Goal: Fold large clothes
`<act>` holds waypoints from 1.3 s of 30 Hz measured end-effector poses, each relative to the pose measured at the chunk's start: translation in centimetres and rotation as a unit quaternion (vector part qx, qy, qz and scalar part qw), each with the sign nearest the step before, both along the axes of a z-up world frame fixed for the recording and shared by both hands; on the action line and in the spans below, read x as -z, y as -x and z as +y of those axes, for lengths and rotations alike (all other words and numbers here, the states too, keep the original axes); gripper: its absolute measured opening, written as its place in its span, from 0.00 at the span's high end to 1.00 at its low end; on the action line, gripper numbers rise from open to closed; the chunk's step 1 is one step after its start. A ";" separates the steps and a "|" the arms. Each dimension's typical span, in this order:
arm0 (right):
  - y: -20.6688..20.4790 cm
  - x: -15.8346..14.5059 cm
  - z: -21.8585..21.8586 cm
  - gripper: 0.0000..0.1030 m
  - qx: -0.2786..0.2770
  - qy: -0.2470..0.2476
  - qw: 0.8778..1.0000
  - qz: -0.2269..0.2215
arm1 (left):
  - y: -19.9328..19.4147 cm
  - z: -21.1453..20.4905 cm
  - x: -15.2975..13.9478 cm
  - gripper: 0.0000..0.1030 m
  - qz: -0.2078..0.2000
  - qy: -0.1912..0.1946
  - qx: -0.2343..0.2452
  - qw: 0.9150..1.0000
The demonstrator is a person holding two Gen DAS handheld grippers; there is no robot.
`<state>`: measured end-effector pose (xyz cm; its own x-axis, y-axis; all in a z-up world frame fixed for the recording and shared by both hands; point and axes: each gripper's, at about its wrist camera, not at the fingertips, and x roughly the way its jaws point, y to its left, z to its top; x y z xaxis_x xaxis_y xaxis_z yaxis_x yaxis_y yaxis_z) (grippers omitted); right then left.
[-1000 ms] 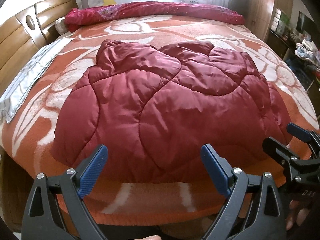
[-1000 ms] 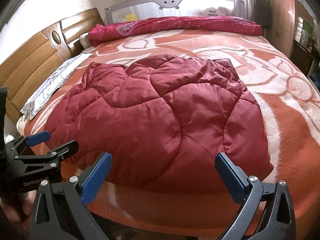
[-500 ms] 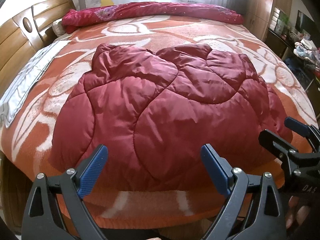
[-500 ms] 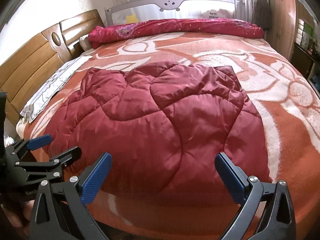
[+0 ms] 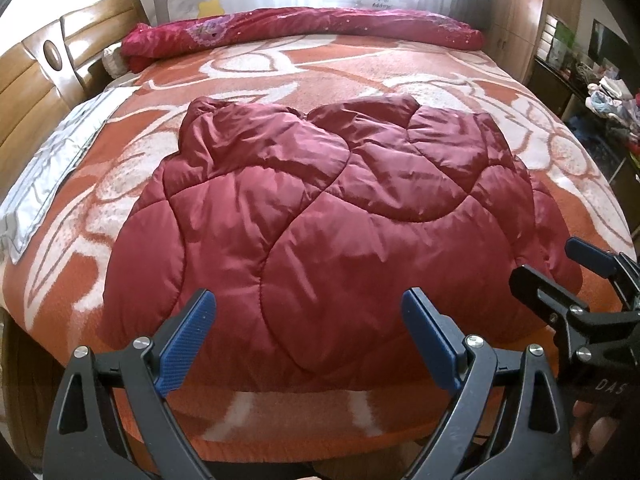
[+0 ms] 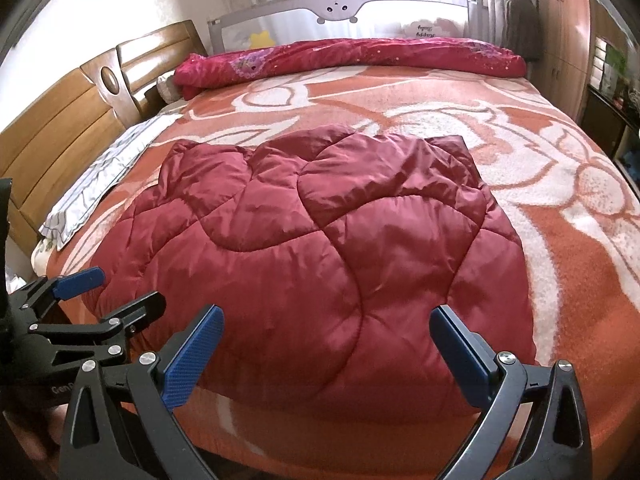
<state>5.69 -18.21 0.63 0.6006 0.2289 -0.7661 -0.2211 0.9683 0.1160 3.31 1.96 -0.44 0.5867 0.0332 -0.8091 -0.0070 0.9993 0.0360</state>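
Observation:
A dark red quilted padded garment [image 5: 320, 216] lies folded in a rounded heap on the orange and white bed blanket [image 5: 304, 76]; it also shows in the right wrist view [image 6: 320, 248]. My left gripper [image 5: 308, 340] is open and empty, held above the garment's near edge. My right gripper [image 6: 326, 348] is open and empty, also above the near edge. The right gripper shows at the right of the left wrist view [image 5: 560, 276]. The left gripper shows at the left of the right wrist view [image 6: 112, 292].
A rolled red duvet [image 6: 352, 60] lies along the far side under a grey bed rail [image 6: 340, 4]. A wooden headboard [image 6: 60, 120] and a pale pillow [image 6: 104, 176] are at the left. Cluttered shelves [image 5: 600, 92] and a wardrobe [image 6: 568, 32] stand at the right.
Both grippers have drawn back and risen a little from the garment, so it looks smaller and more of the bed shows. Both stayed open. The garment has not moved.

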 end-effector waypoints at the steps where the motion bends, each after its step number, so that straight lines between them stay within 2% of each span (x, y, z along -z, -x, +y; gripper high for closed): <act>1: 0.0 0.0 0.0 0.00 0.000 0.000 1.000 0.000 | 0.0 0.0 0.0 0.08 0.000 0.000 0.000 1.000; 39: -0.1 0.3 -0.1 0.00 0.004 0.002 1.000 0.006 | -0.2 0.0 0.3 0.08 0.002 0.000 0.000 1.000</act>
